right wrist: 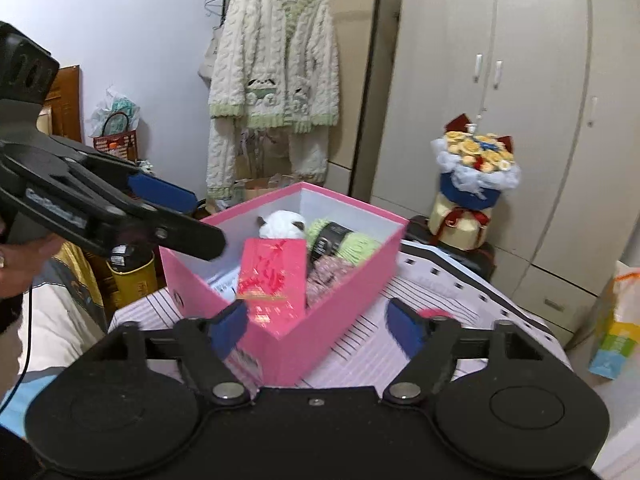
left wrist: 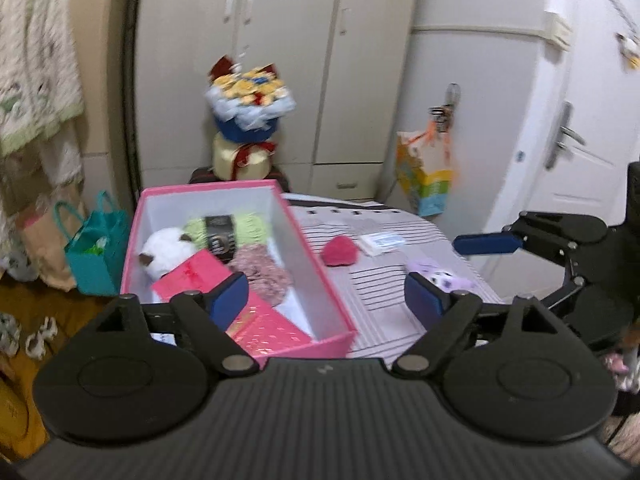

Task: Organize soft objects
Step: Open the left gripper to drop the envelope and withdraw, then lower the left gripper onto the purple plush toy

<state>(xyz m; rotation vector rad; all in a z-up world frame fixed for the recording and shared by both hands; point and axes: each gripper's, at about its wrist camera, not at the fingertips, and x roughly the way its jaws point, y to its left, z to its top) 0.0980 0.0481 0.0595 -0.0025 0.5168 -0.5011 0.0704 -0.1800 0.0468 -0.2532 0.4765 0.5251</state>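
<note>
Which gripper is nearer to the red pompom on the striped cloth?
Probably the right gripper: the red pompom peeks out just beyond its right finger. The left gripper hangs open over the pink box corner, with the pompom farther ahead.

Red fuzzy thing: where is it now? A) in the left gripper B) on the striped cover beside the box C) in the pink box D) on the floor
B: the red fuzzy thing lies on the striped cover, outside the pink box; both grippers are open and empty.
</note>
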